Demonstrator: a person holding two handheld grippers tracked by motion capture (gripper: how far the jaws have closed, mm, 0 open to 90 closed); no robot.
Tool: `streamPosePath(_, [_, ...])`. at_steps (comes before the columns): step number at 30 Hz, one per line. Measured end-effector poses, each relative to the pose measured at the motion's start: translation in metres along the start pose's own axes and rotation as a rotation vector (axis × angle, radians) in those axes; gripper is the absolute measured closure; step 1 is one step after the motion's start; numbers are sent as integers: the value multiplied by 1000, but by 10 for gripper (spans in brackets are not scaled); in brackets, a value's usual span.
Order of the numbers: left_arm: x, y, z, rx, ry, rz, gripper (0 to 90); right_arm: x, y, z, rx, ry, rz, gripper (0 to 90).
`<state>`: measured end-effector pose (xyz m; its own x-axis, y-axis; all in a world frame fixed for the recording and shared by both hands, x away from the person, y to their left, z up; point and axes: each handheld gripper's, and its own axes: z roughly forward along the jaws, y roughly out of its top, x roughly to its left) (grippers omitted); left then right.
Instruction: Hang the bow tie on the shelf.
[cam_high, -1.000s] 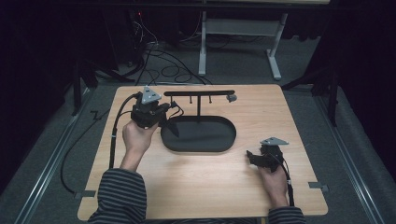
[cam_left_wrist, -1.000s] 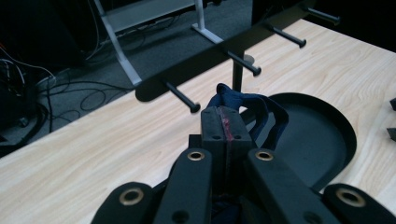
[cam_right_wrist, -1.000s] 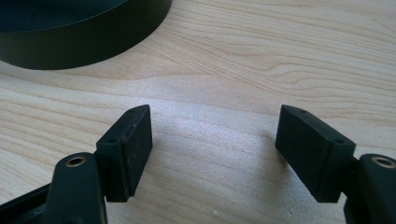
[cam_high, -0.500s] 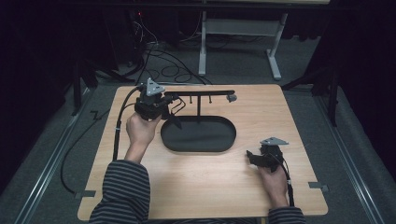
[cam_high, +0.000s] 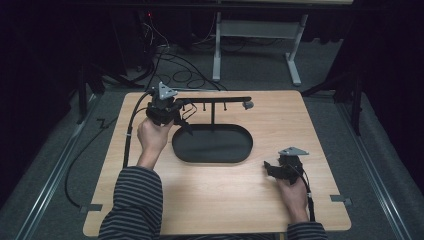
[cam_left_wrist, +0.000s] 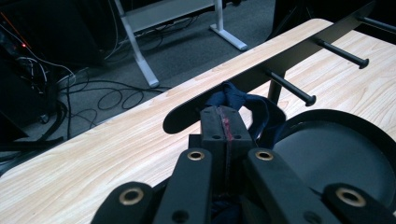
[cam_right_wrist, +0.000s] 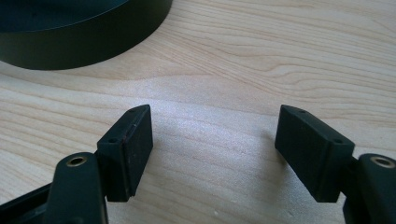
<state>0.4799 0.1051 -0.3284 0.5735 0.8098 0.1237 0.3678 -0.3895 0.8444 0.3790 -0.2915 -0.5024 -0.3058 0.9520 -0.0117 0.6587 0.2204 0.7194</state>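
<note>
Left gripper (cam_high: 169, 111) sits high at the back-left of the wooden table (cam_high: 300, 125) in the high view, held in my left hand (cam_high: 151, 136) just beside the left end of a black rack bar (cam_high: 215, 101) that stands on a post over an oval black tray (cam_high: 212, 144). Short pegs hang from that bar. From this height I cannot tell what the jaws are doing. My right hand (cam_high: 294, 192) rests on the table near the front-right, with the right gripper (cam_high: 272, 168) pointing left toward the tray, apart from it. Both sleeves are striped.

From the left gripper view, I see the left gripper (cam_left_wrist: 226, 122) clenched on a piece of dark blue cloth (cam_left_wrist: 243, 105); the pads are pressed together with a thin reddish line between them, and the fabric bunches up past the tips and to their right. The cloth lies right against the rounded end of the rack bar (cam_left_wrist: 280, 60), below its first peg (cam_left_wrist: 290, 88). The tray (cam_left_wrist: 336, 154) lies to the right and under it. Past the table edge are grey carpet, cables and a white desk frame (cam_left_wrist: 140, 51).

From the right gripper view, the right gripper (cam_right_wrist: 215, 140) is released, jaws wide apart and holding nothing, low over bare wood (cam_right_wrist: 261, 56). The tray's black wall (cam_right_wrist: 84, 42) curves across the top left.
</note>
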Motion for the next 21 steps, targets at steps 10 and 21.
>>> streamPosePath(10, [3,-4,5,-1,27,0,900,0,0,0,0,2,-3,293])
streamPosePath(21, [4,-14,5,-4,14,-7,896,0,0,0,-1,3,-6,293])
